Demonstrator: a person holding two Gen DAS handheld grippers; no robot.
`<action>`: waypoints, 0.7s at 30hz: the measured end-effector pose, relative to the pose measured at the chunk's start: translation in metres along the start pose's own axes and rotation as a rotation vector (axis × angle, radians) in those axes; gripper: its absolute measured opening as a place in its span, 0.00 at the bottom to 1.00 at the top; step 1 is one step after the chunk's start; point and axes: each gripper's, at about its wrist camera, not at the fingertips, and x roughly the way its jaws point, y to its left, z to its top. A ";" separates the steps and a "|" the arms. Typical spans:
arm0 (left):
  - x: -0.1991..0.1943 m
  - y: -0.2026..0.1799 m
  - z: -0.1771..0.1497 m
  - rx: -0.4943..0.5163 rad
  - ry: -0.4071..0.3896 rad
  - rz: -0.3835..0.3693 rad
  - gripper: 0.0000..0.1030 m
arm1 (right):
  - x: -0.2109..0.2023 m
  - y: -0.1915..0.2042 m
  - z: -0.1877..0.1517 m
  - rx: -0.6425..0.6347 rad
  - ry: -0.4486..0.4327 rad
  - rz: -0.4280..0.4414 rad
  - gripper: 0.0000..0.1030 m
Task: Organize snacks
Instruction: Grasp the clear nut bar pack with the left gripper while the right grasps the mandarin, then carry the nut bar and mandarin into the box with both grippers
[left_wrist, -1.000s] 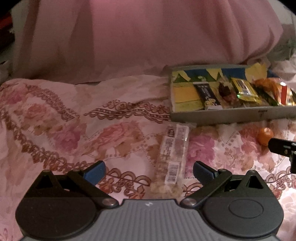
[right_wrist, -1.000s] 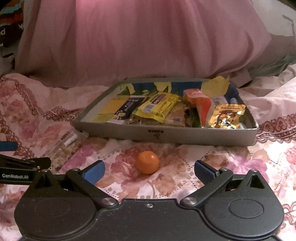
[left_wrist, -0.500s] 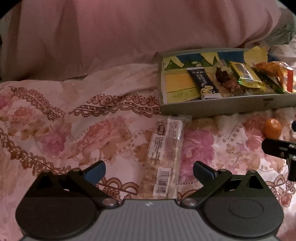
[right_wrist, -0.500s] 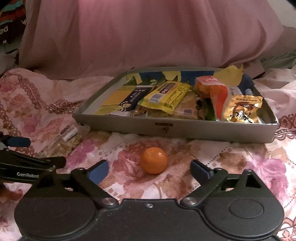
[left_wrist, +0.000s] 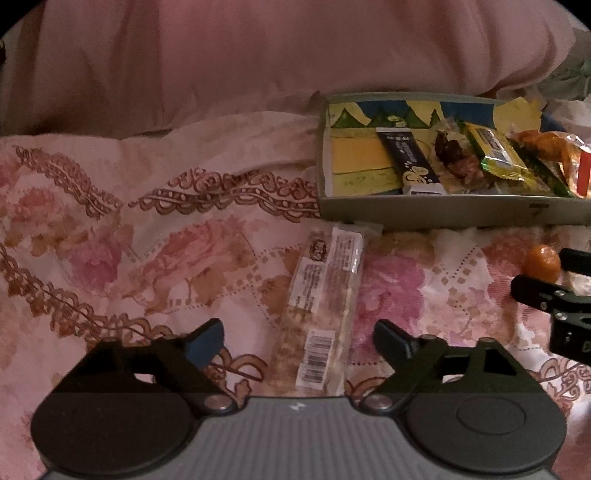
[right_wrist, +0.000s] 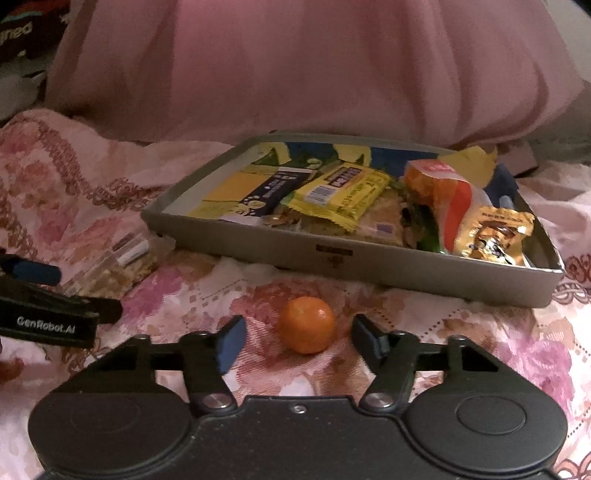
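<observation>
A clear-wrapped snack bar (left_wrist: 325, 306) lies on the floral bedspread, its near end between the open fingers of my left gripper (left_wrist: 299, 339). It shows at the left in the right wrist view (right_wrist: 114, 266). A small orange (right_wrist: 306, 325) sits between the open fingers of my right gripper (right_wrist: 297, 341), which do not touch it. The orange (left_wrist: 541, 262) shows at the right in the left wrist view. A grey tray (right_wrist: 369, 264) holding several wrapped snacks lies just behind both; it also appears in the left wrist view (left_wrist: 443, 212).
A large pink pillow (right_wrist: 295, 74) rises behind the tray. The floral bedspread (left_wrist: 147, 251) spreads to the left. The left gripper's body (right_wrist: 44, 310) shows at the left edge of the right wrist view.
Both grippers have moved forward and down. The right fingers have narrowed around the orange. The snack bar now lies between the left fingers.
</observation>
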 end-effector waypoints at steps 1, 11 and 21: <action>0.000 0.001 -0.001 -0.010 0.004 -0.013 0.83 | 0.001 0.002 -0.001 -0.012 0.002 0.000 0.53; -0.003 -0.002 -0.003 -0.037 0.027 -0.092 0.48 | -0.001 0.008 -0.003 -0.034 0.005 0.023 0.36; -0.019 0.002 -0.008 -0.108 0.051 -0.179 0.38 | -0.016 0.015 -0.002 -0.044 -0.044 0.047 0.35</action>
